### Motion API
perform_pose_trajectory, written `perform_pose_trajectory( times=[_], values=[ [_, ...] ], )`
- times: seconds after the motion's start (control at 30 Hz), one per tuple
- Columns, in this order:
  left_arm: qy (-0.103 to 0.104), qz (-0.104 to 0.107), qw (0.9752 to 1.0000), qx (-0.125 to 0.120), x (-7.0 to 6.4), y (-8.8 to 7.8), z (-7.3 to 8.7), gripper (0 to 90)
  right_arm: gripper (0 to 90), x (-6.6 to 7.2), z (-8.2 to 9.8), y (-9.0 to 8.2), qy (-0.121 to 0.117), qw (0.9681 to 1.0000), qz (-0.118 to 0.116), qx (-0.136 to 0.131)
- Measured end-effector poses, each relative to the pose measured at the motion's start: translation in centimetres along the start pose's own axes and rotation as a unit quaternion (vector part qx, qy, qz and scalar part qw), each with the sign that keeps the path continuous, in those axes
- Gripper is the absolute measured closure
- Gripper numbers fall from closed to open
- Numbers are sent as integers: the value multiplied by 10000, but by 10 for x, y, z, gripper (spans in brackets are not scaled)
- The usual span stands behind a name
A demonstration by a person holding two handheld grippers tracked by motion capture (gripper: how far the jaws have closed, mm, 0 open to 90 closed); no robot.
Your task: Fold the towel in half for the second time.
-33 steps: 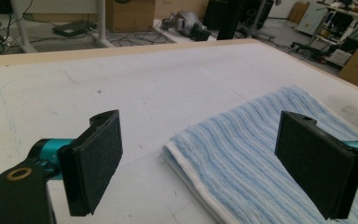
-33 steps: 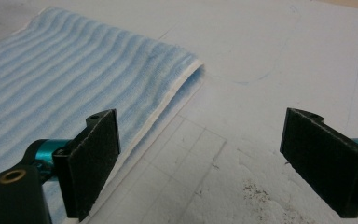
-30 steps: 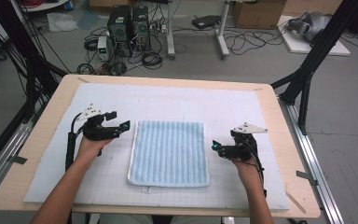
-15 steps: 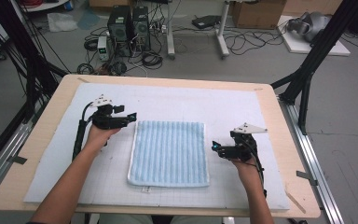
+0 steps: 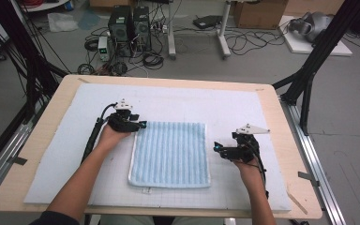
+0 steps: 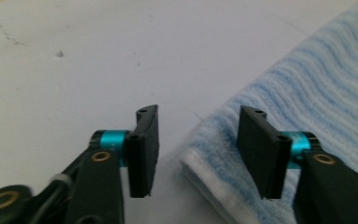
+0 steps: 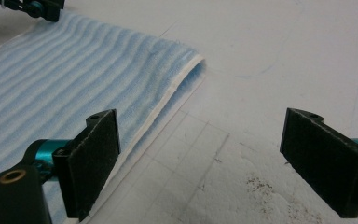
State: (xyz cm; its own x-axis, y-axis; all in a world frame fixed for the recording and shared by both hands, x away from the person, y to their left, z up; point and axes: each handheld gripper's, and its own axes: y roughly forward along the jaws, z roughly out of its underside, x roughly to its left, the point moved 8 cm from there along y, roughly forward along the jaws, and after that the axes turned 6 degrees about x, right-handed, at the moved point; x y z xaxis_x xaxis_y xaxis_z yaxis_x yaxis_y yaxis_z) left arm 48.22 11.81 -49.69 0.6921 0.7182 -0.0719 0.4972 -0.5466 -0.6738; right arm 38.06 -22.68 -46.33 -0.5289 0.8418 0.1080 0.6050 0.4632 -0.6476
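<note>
While the towel [image 5: 170, 153] lies flat mid-bench, its far-left corner is straddled by the half-spread, just-closing left claw [image 6: 198, 154]; both layers should be caught. Right claw [image 7: 200, 163] is spread, empty.

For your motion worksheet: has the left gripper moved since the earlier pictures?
Yes. The left gripper has moved right to the blue towel's far-left corner, jaws closing around it, not yet pinching.

Grey floor [image 5: 356, 117] strewn with cables [image 5: 243, 42], computer towers [image 5: 130, 26] beyond the wooden table [image 5: 281, 117].
</note>
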Motion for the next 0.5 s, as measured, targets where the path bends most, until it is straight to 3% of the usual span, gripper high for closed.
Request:
perform_pose_trajectory(
  times=[0.27,0.5],
  values=[
    [287,252,9992,69,-8,1,2,801,111,1,0,1,16,10000,0,20],
    [178,268,9995,43,-8,2,2,843,111,3,-5,3,-59,10000,-33,4]
  ],
)
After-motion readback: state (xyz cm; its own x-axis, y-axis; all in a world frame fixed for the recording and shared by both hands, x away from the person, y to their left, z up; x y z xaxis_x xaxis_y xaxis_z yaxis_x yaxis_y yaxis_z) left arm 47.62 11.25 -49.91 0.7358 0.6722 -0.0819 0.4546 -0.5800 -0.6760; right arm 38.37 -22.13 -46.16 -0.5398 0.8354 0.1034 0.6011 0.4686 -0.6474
